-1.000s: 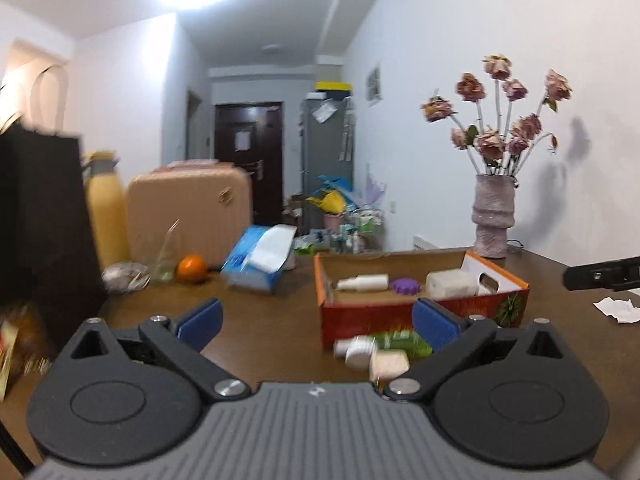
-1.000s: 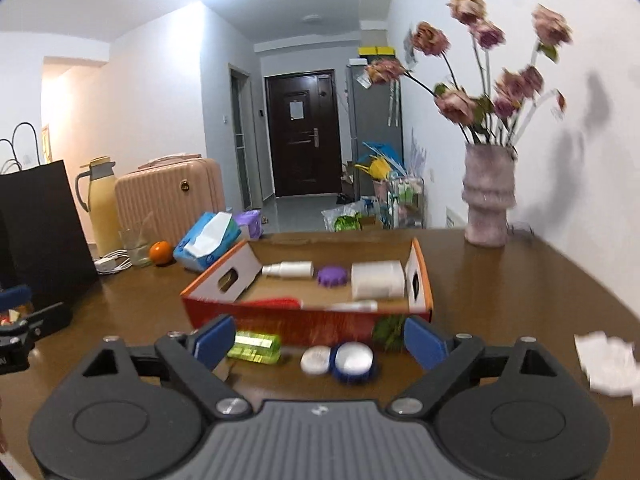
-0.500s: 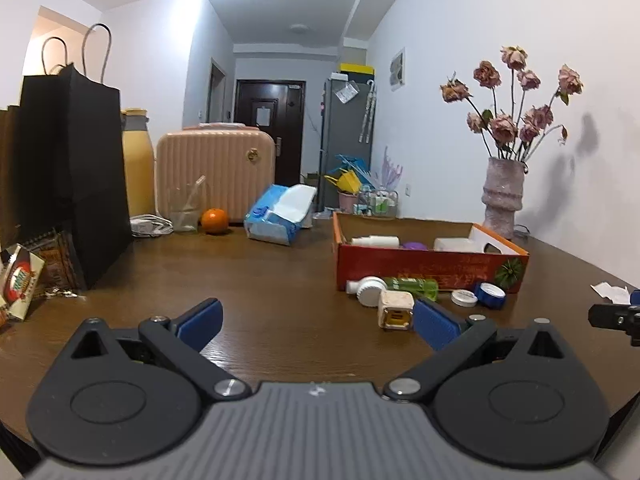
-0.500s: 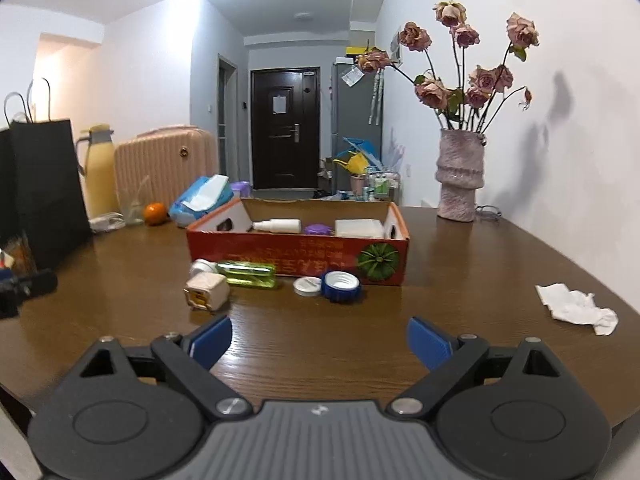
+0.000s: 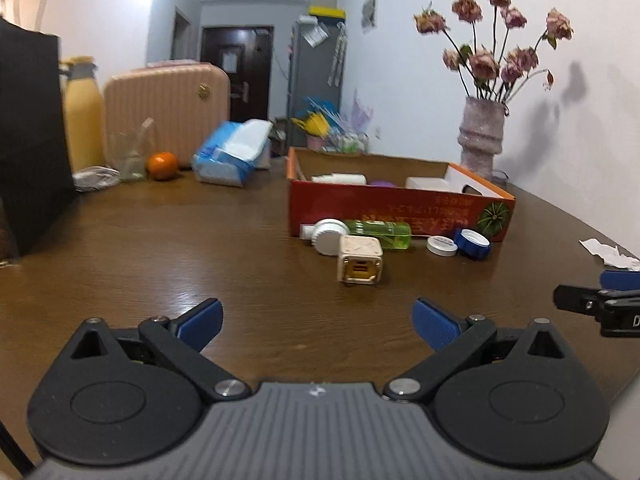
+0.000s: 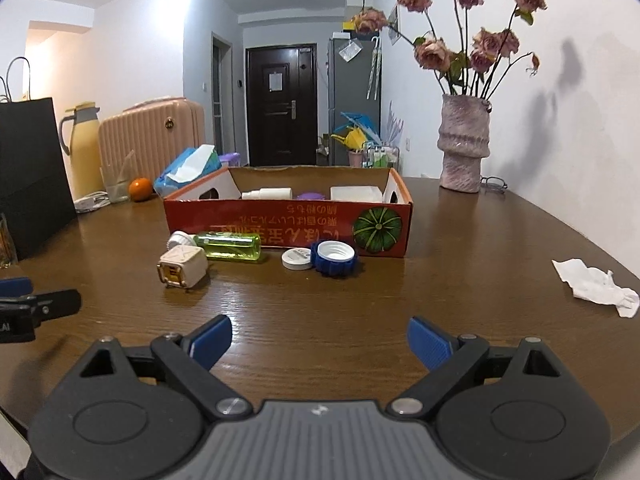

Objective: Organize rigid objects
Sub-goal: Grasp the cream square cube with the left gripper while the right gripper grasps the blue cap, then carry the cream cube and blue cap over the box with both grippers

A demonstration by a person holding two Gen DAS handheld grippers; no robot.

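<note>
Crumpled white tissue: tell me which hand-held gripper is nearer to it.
Right. The tissue lies just ahead-right of the right hand-held gripper; the left hand-held gripper sits farther off, on its far side.

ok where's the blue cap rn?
On the table in front of the red box, open side up: the blue cap touches the small white lid, centre of the right wrist view.

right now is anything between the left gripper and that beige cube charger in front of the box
Nothing visible. The left gripper is open and the cube charger sits ahead of it across bare table. The white cap and green bottle lie behind the charger, toward the orange box, not in the path.
</note>
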